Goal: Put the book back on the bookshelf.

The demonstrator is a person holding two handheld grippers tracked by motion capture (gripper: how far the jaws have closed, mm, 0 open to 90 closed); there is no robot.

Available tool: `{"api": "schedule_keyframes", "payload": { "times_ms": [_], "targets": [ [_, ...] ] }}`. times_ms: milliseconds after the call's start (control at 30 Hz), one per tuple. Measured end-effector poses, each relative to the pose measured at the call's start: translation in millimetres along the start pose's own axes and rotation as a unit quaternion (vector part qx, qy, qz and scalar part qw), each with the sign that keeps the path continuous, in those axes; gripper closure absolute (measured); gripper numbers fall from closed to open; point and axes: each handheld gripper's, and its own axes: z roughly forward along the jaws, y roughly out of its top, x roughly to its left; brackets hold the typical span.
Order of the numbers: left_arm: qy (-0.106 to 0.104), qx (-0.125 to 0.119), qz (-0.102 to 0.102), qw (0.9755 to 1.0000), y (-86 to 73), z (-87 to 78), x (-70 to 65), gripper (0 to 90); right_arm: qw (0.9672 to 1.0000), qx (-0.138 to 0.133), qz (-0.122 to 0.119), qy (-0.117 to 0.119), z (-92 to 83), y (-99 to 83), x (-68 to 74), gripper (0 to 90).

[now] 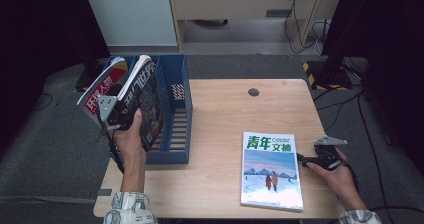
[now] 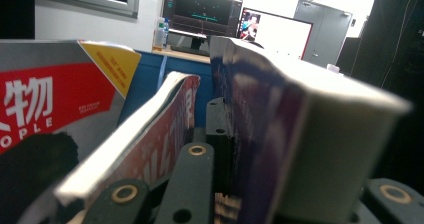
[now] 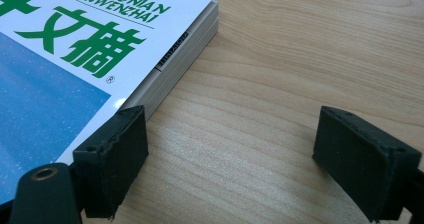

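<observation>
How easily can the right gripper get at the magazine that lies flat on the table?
Probably yes. The right gripper rests open at the right edge of the magazine, one jaw beside its spine and bare table between the jaws. Nothing stands in the way.

Magazines (image 1: 135, 94) in rack (image 1: 177, 119), table's (image 1: 220, 134) left

The thick dark-covered magazine (image 2: 280, 134) is blurred close up, its lower part hidden inside the blue plastic file rack (image 1: 175, 109).
</observation>
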Motion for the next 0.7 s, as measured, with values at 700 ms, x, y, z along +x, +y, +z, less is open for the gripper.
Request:
{"api": "schedule_keyframes", "payload": {
  "times_ms": [700],
  "targets": [
    [0.012, -0.006, 0.004, 0.9999, -8.2, 0.4, 0.8, 81.3, 1.0, 0.0, -0.001, 0.0, 0.0, -0.1, -0.1, 14.2]
  ]
}}
